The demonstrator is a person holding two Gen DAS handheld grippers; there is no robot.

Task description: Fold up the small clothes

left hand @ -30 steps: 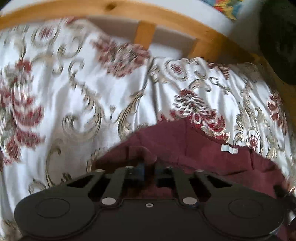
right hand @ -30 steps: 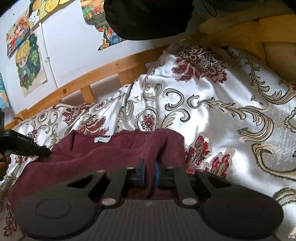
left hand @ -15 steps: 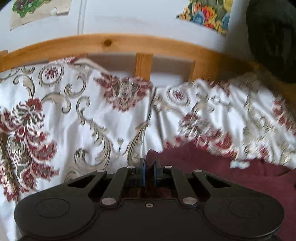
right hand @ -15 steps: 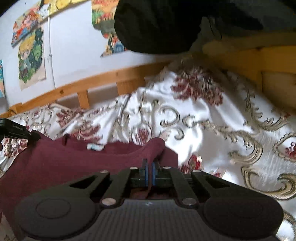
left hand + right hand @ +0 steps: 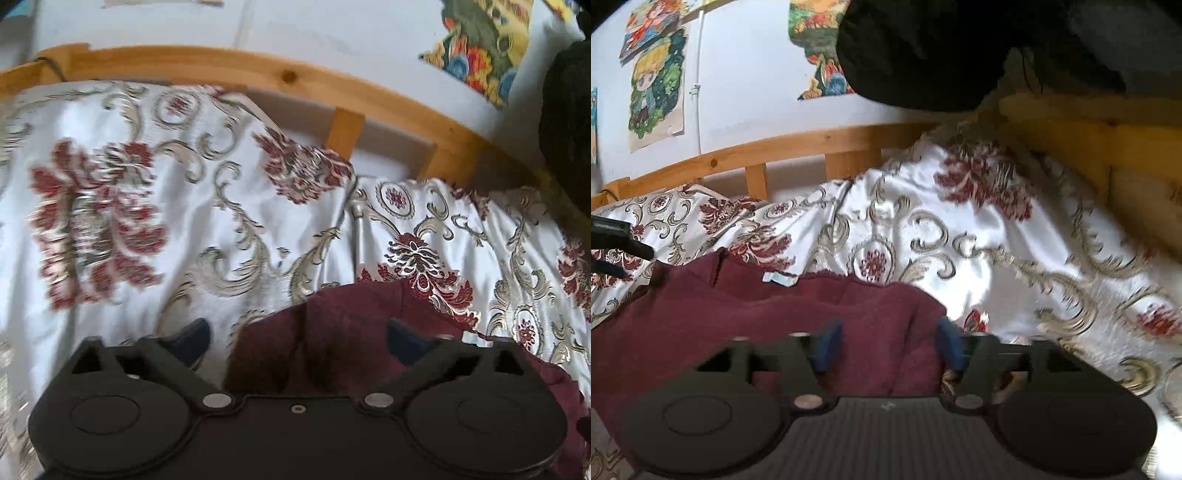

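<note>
Both grippers, left gripper point(image 5: 297, 338) and right gripper point(image 5: 888, 345), read released, jaws wide, gripping nothing. I see the maroon garment point(image 5: 768, 317) lying low-centre on the floral bedspread point(image 5: 979, 258). Fold looks partly done; more folds probably remain.

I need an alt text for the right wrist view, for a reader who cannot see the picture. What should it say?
The right gripper is open over the near right corner of a maroon garment lying on a white floral bedspread. A small pale label shows at the garment's far edge. Behind stand a wooden bed rail and a white wall with cartoon posters.
</note>
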